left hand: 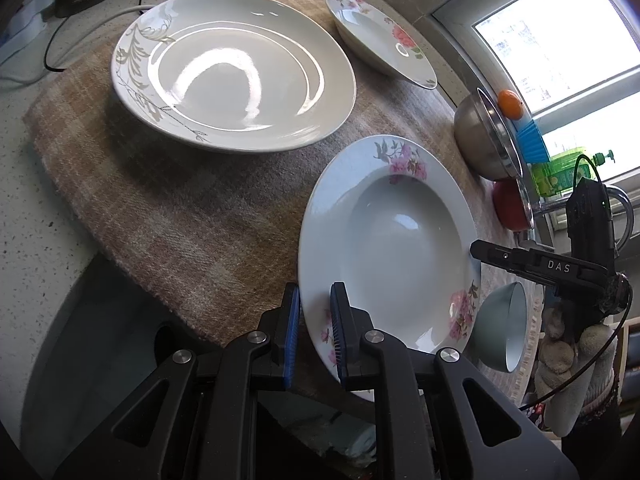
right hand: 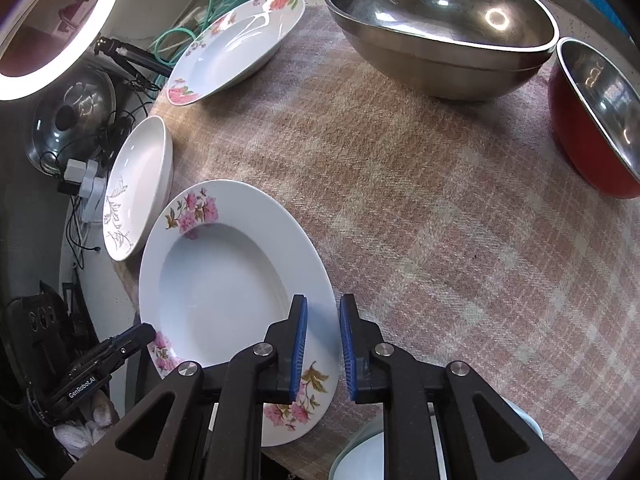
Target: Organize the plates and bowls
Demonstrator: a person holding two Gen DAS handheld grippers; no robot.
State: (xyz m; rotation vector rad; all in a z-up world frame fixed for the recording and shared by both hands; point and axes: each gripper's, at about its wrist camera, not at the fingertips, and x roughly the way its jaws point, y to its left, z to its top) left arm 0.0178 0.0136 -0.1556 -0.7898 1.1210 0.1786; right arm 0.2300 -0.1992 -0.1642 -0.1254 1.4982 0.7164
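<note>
Far left on the checked cloth (left hand: 180,216), well apart from the rest: large white plate with a grey leaf pattern (left hand: 234,70), empty, nothing stacked in it.

Behind and to its right: small flowered plate (left hand: 384,38), also alone.

Centre, nearest the cameras: flowered deep plate (left hand: 384,240), gripped from both sides. Left gripper (left hand: 314,334) nearly closed, blue pads either side of the near-left rim — apparently clamped on it. Right gripper (right hand: 323,344) likewise narrowed across the opposite rim, one pad over the plate, the other outside its edge; contact looks firm, though whether the plate is lifted off the cloth cannot be told.

Just right of that plate, by the right gripper: pale green bowl (left hand: 502,326) tipped on its side.

Further right, toward the window: steel bowl (right hand: 440,28) and, beside it, red bowl with steel lining (right hand: 596,120), separate, not nested.

Judged from this layout — barely begun. No stack formed yet: three plates apart, three bowls apart. Still to do: flowered plates onto one pile, likely with the white one as base, and smaller bowls nested into the steel one.
</note>
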